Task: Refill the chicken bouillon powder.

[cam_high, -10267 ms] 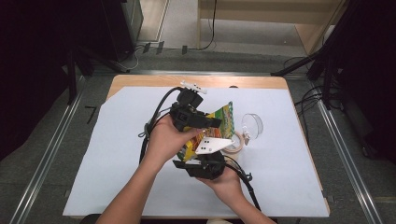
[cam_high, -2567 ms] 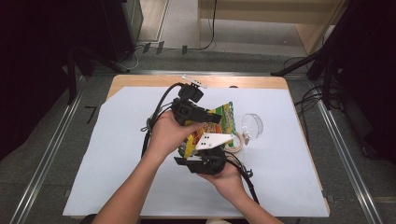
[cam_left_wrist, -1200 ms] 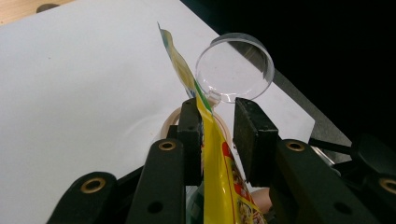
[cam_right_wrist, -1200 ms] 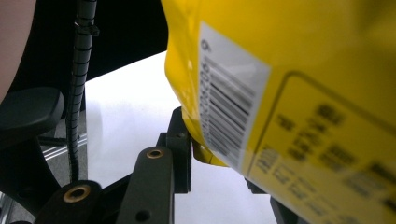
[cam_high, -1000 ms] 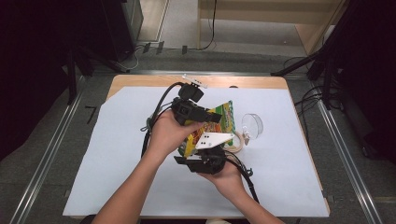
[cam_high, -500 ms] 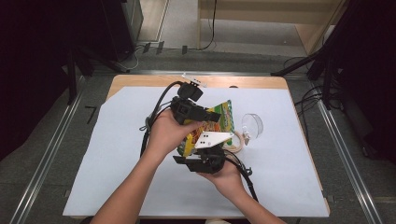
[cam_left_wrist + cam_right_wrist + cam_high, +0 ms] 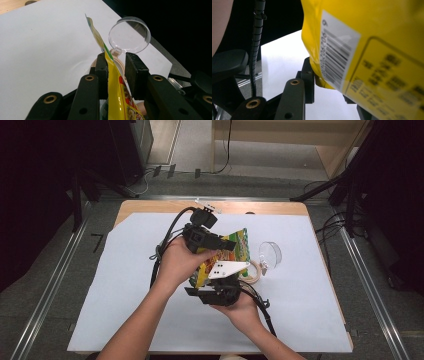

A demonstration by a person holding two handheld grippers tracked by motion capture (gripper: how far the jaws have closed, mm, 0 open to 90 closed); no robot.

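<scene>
bag [image 7: 227,254] held up over the table [image 7: 125,270] between both grippers

left gripper [image 7: 116,62] stands narrow around the top edge, not pinching; right gripper [image 7: 329,82] clamps the bottom corner. bag seems unopened; jar [image 7: 269,255] waits beside it.

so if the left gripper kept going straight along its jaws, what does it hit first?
Probably the clear round lid lying on the white sheet just past the jaws of the left gripper, which straddle the yellow packet. Depth is uncertain.
</scene>
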